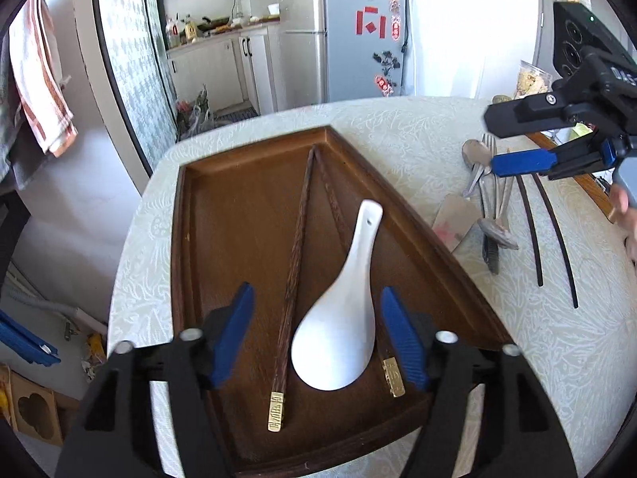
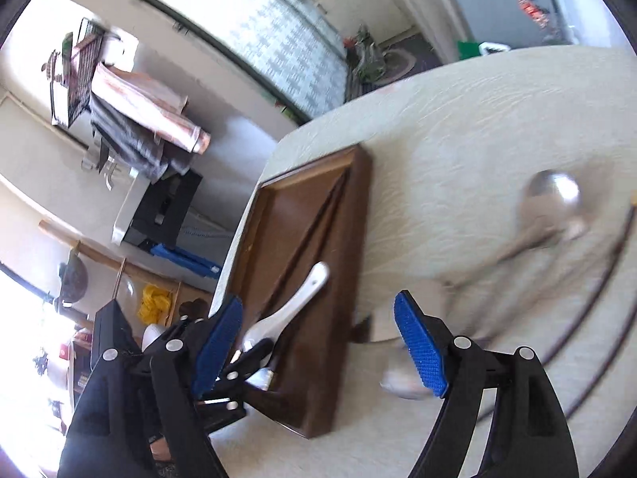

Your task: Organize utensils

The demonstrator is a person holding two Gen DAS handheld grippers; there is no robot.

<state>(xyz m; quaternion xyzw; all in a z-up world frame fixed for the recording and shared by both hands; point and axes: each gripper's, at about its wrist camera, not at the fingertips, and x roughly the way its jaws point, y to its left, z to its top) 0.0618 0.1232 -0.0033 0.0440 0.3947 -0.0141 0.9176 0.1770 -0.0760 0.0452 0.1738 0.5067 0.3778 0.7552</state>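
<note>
A brown wooden tray [image 1: 239, 183] lies on the pale tablecloth. In it lie a white ceramic spoon [image 1: 338, 318] and two brown chopsticks with gold ends [image 1: 294, 263]. My left gripper [image 1: 318, 338] is open, its blue pads either side of the spoon's bowl, not touching it. My right gripper [image 1: 513, 163] hovers over a pile of metal spoons and forks [image 1: 485, 195] right of the tray; in its own blurred view it [image 2: 318, 342] is open and empty. The tray [image 2: 318, 215], the white spoon [image 2: 294, 302] and a metal spoon [image 2: 553, 203] show there.
Two black chopsticks [image 1: 553, 231] lie right of the metal pile. A flat metal server [image 1: 454, 219] lies by the tray's right rim. The table edge [image 1: 131, 239] curves close to the tray's left side. A fridge [image 1: 350, 28] stands behind.
</note>
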